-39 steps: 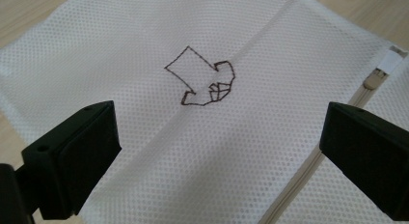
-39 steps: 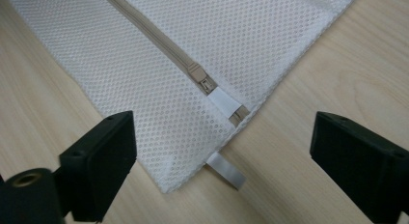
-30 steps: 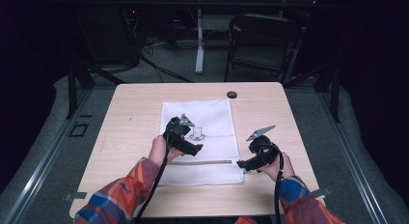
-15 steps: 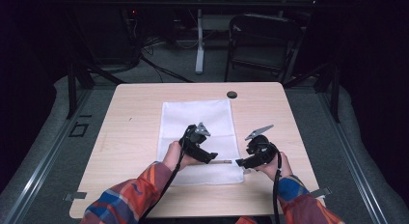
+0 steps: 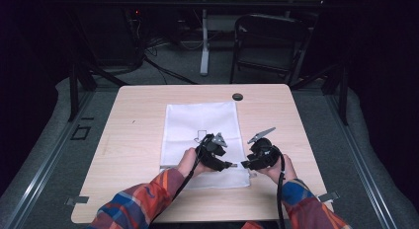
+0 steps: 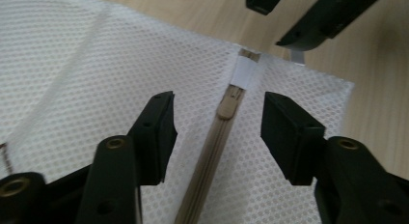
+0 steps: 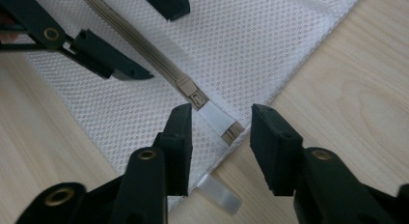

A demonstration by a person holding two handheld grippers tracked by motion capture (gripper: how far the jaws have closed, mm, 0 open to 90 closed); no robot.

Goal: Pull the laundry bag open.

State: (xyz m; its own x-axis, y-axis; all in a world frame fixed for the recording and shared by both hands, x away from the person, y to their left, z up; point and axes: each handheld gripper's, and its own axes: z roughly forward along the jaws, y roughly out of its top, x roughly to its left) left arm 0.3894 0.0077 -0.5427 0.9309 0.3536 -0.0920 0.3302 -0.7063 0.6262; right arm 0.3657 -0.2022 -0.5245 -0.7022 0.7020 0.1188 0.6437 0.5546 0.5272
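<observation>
A white mesh bag [image 5: 200,133] lies flat on the wooden table [image 5: 133,140], its beige zipper [image 6: 207,156] running along the near edge. My left gripper [image 5: 231,165] [image 6: 217,113] hovers low over the zipper, and the slider [image 6: 230,101] sits between its jaws, untouched. My right gripper [image 5: 244,165] [image 7: 219,122] faces it from the right, straddling the white tab [image 7: 217,117] at the zipper's end near the bag's corner. Both pairs of jaws have just been closing; neither presses on anything. The left gripper's fingers [image 7: 111,57] appear at the top of the right gripper view.
A small black round object [image 5: 237,96] sits near the table's far edge. A dark chair [image 5: 269,41] and a table leg stand behind the table. A white ribbon loop [image 7: 219,195] sticks out from the bag's corner onto bare wood.
My left gripper has moved right along the bag's near edge and lower, ending close to the right gripper. The right gripper has stayed in place.
</observation>
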